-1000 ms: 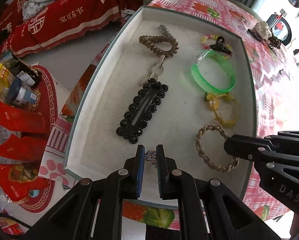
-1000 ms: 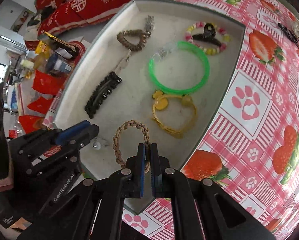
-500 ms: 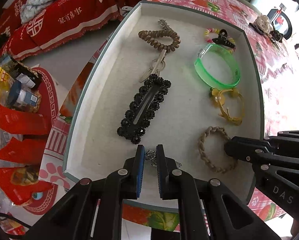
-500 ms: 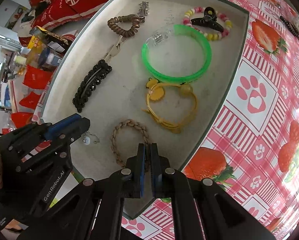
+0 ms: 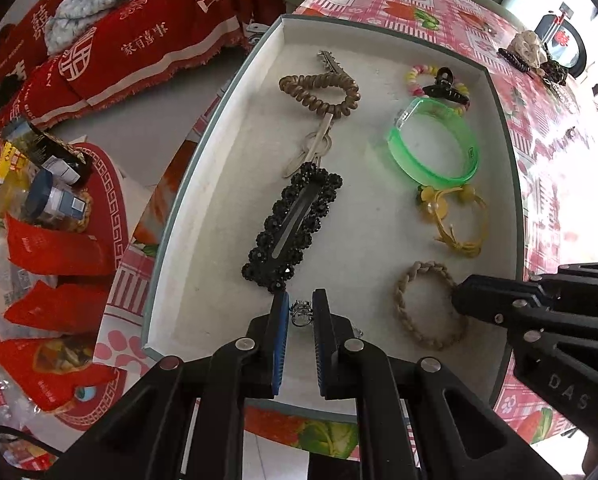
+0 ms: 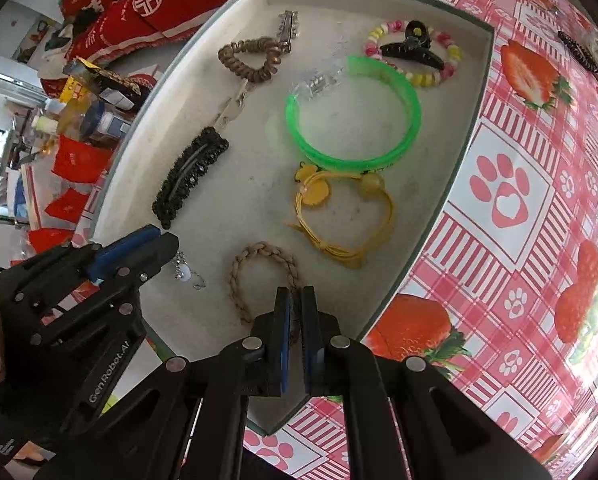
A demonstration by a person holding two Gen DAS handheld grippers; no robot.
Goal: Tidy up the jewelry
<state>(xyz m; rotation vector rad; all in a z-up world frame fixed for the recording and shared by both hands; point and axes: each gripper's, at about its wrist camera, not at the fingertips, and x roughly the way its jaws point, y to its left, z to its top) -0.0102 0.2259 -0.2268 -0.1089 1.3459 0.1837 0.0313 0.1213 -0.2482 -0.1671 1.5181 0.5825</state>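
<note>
Jewelry: left gripper (image 5: 300,316), marked "GenRobot.AI", pinches silver trinket (image 5: 301,313); right gripper (image 6: 295,312) seemingly clamps braided bracelet (image 6: 259,276).

Hair clip (image 5: 293,228) left of bracelets (image 5: 433,146) in tray (image 5: 203,208), on table (image 6: 539,160)

Left gripper (image 5: 300,312) steeply down over tray (image 5: 227,104) near end, pinched on small silver trinket (image 5: 301,313). Right gripper (image 6: 295,308) steeply down beside it, clamped on braided band (image 6: 263,276).
</note>
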